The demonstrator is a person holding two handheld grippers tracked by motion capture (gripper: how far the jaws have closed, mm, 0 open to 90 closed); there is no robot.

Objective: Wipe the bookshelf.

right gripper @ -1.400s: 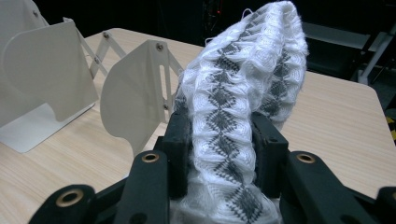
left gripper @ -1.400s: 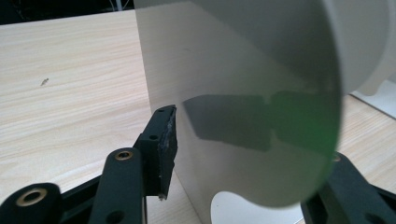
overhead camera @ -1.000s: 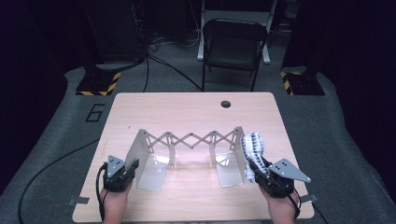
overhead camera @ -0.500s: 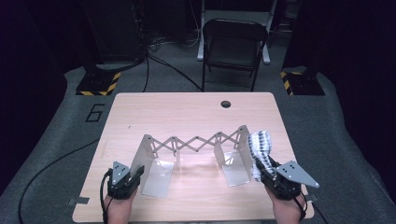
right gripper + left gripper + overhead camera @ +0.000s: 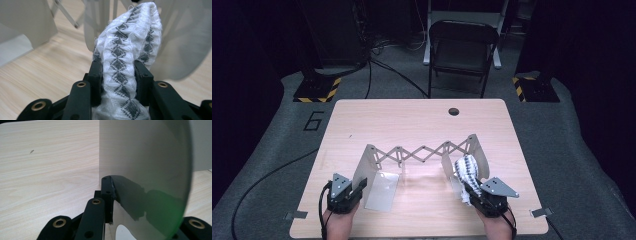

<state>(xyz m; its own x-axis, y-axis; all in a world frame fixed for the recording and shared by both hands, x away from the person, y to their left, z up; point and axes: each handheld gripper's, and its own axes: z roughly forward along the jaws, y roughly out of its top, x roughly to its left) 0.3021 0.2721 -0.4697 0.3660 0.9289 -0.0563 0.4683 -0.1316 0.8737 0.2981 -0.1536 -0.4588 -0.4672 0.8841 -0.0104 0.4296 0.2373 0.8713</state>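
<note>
**Grey rack panel clamped on the left, patterned cloth gripped on the right**

Pale wood makes up the rectangular table top (image 5: 412,125), which fills the middle of the high view, with a small dark round hole (image 5: 454,111) near its far edge. On its lower half stands a pale grey expanding rack (image 5: 422,152): upright rounded panels joined by a zigzag scissor lattice that runs from centre left to centre right.

At the lower left of the high view, the left gripper (image 5: 357,187) reaches up from the person's left hand (image 5: 337,225) to the rack's left end panel (image 5: 364,167). In the left gripper view its black jaws stand narrow and pinch the thin edge of that grey panel (image 5: 145,157), one jaw pressed against each face; the panel rises upright through the centre and right of that frame.

At the lower right of the high view, the right gripper (image 5: 472,187), with a grey three-cornered plate on top, holds a white knitted cloth with dark grey diamond stripes (image 5: 466,172). The cloth lies just beside the rack's right end panels (image 5: 479,157), at the centre right of the frame. In the right gripper view the jaws stand partly closed on the bunched cloth (image 5: 125,55), which bulges upward between them to the top centre, with blurred grey panels behind it.

A dark folding chair (image 5: 462,50) stands beyond the table at the top centre.
</note>
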